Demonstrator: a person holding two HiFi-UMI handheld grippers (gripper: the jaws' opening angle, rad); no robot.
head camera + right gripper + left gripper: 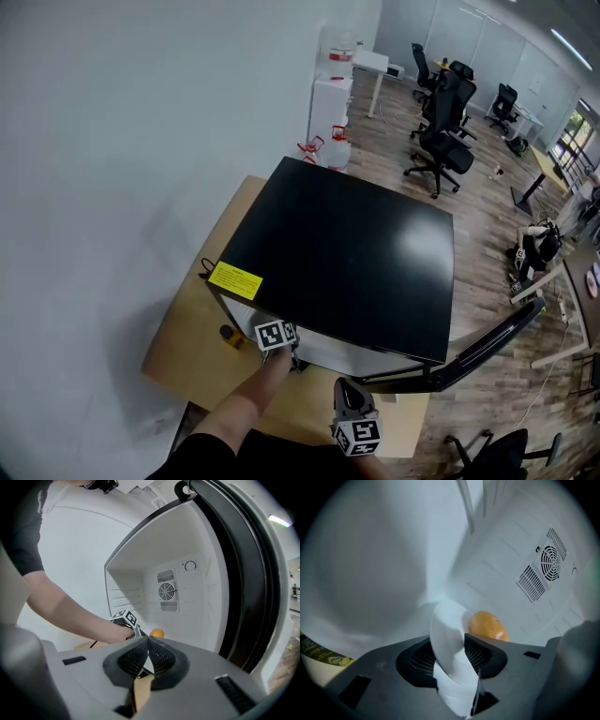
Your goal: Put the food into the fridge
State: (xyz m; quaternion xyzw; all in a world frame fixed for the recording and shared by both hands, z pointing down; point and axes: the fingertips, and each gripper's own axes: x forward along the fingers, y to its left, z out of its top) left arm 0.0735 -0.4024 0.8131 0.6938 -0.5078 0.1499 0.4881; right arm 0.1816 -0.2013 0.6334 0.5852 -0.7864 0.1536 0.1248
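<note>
A black mini fridge (347,253) stands on a wooden table (183,342) with its door (469,356) swung open. My left gripper (452,656) reaches inside the white fridge interior. A white plate (447,634) stands tilted between its open jaws, and a round orange piece of food (487,625) lies just beyond. The right gripper view shows the left gripper's marker cube (124,619) and the orange food (157,633) on the fridge floor. My right gripper (148,656) is shut on nothing and waits outside the fridge, in front of the opening.
The fridge's back wall has a fan vent (167,591). The open door (243,573) stands to the right of the opening. A small orange-brown thing (228,335) lies on the table by the fridge's left corner. Office chairs (441,141) and a water dispenser (330,103) stand behind.
</note>
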